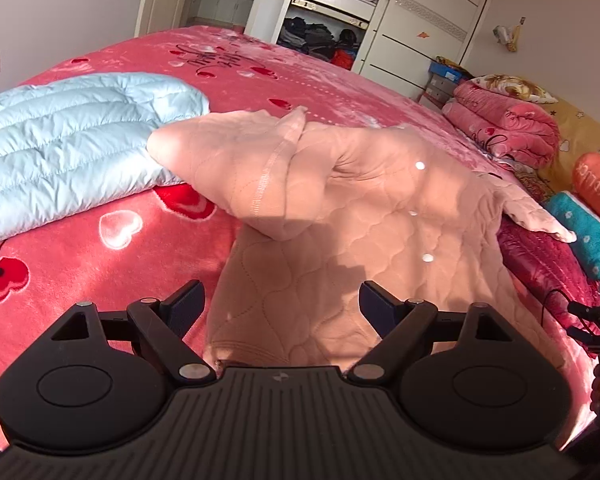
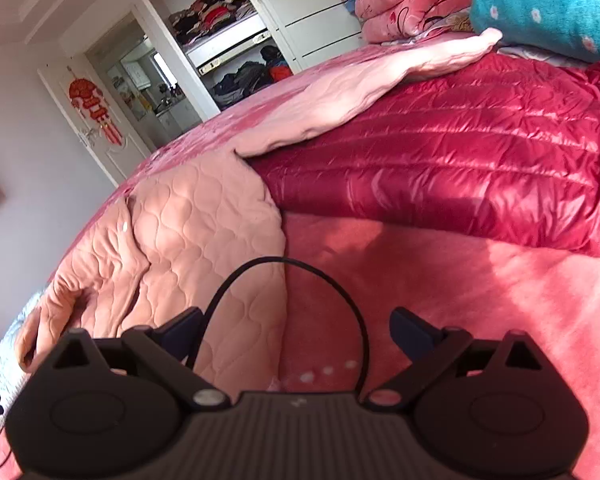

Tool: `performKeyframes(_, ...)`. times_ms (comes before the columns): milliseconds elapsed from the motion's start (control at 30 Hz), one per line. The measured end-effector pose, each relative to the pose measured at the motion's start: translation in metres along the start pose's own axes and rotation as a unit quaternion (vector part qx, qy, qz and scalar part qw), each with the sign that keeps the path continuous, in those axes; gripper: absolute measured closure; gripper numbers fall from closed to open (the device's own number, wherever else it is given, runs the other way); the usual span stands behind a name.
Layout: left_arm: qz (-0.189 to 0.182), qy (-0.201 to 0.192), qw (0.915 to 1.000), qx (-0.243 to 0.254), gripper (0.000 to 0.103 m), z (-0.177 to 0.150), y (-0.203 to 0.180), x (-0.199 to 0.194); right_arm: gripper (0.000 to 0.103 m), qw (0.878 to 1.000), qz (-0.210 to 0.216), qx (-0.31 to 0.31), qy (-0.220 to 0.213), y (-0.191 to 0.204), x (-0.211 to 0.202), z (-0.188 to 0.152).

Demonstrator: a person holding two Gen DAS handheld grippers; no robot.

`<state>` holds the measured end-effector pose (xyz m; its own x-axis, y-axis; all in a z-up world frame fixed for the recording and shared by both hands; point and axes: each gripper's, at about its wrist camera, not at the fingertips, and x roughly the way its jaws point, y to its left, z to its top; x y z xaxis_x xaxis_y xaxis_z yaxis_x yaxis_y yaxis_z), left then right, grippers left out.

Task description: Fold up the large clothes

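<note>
A peach quilted garment (image 1: 352,216) with white buttons lies spread on the pink heart-print bed (image 1: 80,264); one sleeve is folded across its chest and the other reaches right. My left gripper (image 1: 280,304) hovers open over its lower hem, with nothing between the fingers. In the right wrist view the same garment (image 2: 188,232) lies left of centre, its sleeve (image 2: 380,84) running up over a shiny dark red puffer jacket (image 2: 480,168). My right gripper (image 2: 296,330) is open above the garment's side edge and the bedspread (image 2: 440,300), holding nothing. A black cable (image 2: 300,268) loops in front of it.
A light blue puffer jacket (image 1: 68,148) lies at the left of the bed. Folded pink blankets (image 1: 504,124), a teal pillow (image 2: 548,12) and an orange bolster (image 1: 596,184) are stacked at the right. An open wardrobe (image 1: 328,12) full of clothes and a doorway (image 2: 140,84) stand beyond.
</note>
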<state>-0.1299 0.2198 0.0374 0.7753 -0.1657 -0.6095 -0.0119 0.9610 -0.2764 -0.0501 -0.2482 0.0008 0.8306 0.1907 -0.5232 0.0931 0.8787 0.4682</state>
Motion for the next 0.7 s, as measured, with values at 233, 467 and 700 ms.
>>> performKeyframes(233,-0.017,-0.03,0.9988,0.034,0.0,-0.007,-0.025,-0.075,0.004,0.997,0.0,-0.016,-0.079,0.012,-0.057,0.009)
performKeyframes(467,-0.028,-0.076,0.9952,0.055,0.0,-0.007,-0.035,-0.14,0.004,0.986,0.021,-0.047,-0.159,0.035,-0.142,0.019)
performKeyframes(700,-0.035,-0.115,0.9917,0.045,0.0,-0.004,-0.036,-0.18,0.002,0.965,0.039,-0.156,-0.209,0.087,-0.213,0.036)
